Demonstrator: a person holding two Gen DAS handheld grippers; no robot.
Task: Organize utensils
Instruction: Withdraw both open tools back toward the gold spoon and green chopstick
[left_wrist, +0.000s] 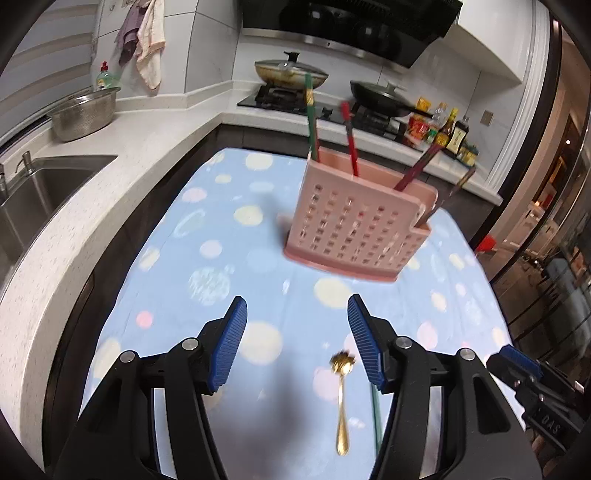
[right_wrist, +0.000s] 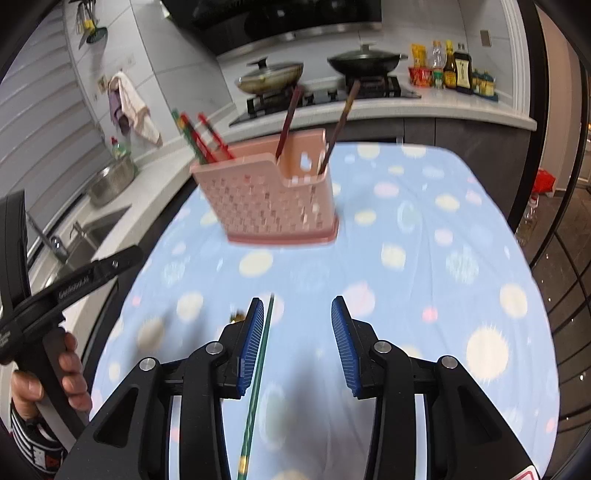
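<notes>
A pink perforated utensil holder (left_wrist: 354, 225) stands upright on the far part of the tabletop (left_wrist: 207, 236), which wears a blue cloth with pale dots. Red, green and brown chopsticks (left_wrist: 349, 138) lean out of its compartments. Nearer lies a gold spoon (left_wrist: 342, 402) — slim handle, flower-shaped bowl — below the left gripper (left_wrist: 297, 314), fingers wide and empty. A green chopstick (right_wrist: 258, 376) lies just beside the left finger of the right gripper (right_wrist: 297, 314), whose fingers stand apart, gripping nothing.

A home kitchen: beyond the claw a gas hob (left_wrist: 325, 107) carries lidded pans (left_wrist: 290, 72), sauce bottles (left_wrist: 448, 131) stand to its right, a steel sink (left_wrist: 40, 192) lies off left.
</notes>
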